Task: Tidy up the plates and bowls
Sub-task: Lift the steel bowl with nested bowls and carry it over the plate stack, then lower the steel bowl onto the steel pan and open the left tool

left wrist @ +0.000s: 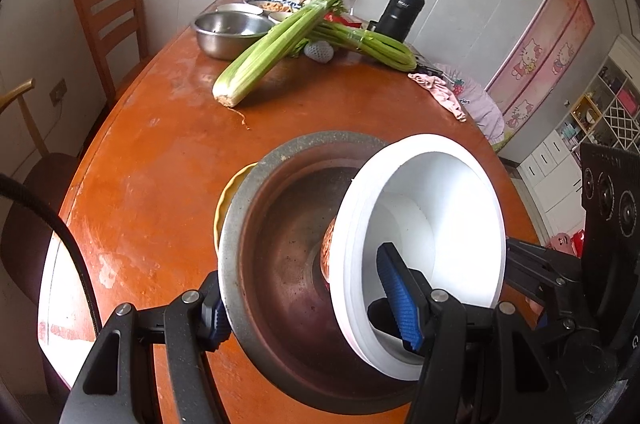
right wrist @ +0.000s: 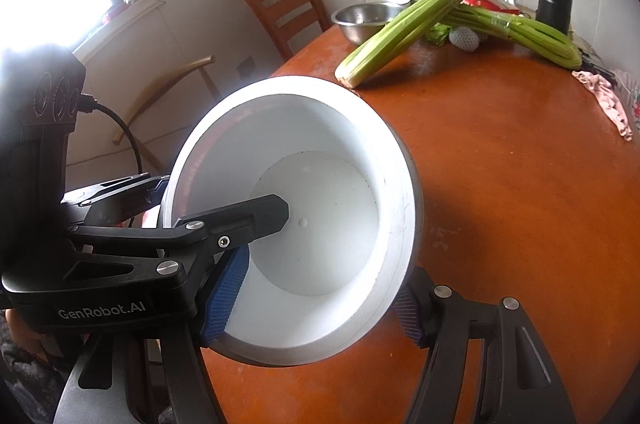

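My left gripper (left wrist: 316, 308) reaches around a dark brown bowl with a grey rim (left wrist: 276, 256) on the orange table; its left pad sits outside the rim, its right finger inside the white bowl. The white bowl (left wrist: 436, 228) is tilted inside the brown bowl. My right gripper (right wrist: 320, 308) clamps the white bowl's rim (right wrist: 312, 208), left pad inside, right pad outside. A yellow plate edge (left wrist: 226, 200) shows under the brown bowl.
The round orange table (right wrist: 520, 204) carries two celery bunches (left wrist: 276, 44), a steel bowl (left wrist: 226, 30), dishes behind it, a black flask (left wrist: 402, 10) and a pink cloth (left wrist: 440, 92). A wooden chair (left wrist: 112, 24) stands at the far left.
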Available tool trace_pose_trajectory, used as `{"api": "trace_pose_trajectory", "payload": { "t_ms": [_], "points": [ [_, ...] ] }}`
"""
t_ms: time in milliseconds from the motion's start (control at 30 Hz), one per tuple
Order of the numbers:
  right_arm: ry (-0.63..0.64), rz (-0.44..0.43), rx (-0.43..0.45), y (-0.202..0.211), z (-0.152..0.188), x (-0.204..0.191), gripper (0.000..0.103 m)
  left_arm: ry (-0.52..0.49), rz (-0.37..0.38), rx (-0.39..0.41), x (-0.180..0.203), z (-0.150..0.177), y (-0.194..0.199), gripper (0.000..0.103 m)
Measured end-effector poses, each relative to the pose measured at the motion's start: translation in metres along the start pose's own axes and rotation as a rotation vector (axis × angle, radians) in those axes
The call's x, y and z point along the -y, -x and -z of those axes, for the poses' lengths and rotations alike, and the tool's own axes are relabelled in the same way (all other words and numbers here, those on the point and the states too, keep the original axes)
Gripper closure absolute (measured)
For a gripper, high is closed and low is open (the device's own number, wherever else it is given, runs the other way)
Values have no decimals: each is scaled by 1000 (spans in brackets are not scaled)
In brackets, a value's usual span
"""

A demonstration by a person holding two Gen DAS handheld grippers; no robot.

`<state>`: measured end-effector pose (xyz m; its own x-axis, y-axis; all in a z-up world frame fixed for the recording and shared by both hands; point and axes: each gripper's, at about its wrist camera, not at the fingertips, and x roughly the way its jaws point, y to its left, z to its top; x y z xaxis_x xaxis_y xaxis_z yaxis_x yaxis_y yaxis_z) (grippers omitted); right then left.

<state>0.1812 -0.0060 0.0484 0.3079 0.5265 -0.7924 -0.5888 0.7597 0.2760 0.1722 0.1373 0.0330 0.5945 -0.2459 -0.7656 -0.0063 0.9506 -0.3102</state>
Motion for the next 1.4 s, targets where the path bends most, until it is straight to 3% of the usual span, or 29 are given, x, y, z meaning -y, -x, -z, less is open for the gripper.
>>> {"api": "trace_pose_trajectory", "payload": {
  "t_ms": [633,1400],
  "points": [
    [-19,-12,-57,-35,-8,17,33,23,-22,-50,-11,-3,-31,40],
    [-12,69,-38,-39,-8,22,33,25,-58,-35,-19,-2,-33,40]
  ]
}}
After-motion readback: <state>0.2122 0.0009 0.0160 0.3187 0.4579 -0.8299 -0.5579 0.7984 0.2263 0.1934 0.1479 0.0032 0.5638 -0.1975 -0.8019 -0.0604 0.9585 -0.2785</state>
